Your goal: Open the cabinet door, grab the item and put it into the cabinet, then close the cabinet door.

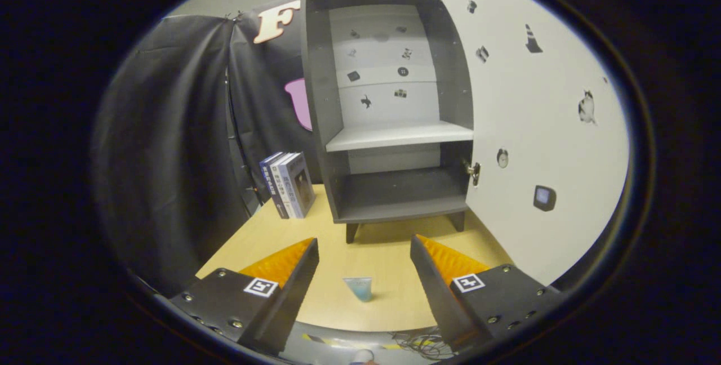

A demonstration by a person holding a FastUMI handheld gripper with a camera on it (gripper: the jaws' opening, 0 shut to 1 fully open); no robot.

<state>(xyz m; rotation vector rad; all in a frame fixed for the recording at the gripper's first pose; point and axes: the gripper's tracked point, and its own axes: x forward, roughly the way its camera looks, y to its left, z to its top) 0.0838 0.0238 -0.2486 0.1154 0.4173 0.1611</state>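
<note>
Currently: gripper [364,249] fingers spread apart, nothing held. Small pale blue tube [359,288] stands on wooden table [383,252], between fingers. Grey cabinet [388,100] beyond, both shelves bare; white door [541,123] swung open at right. Books [288,183] upright beside cabinet, on left.

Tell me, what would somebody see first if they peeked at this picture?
Probably the tall grey cabinet beyond the fingers, with its white door swung wide open to the right and covered in little stickers. Next, the small blue tube lying on the wooden table between the open gripper's fingers, touching neither. A few books stand left of the cabinet.
</note>
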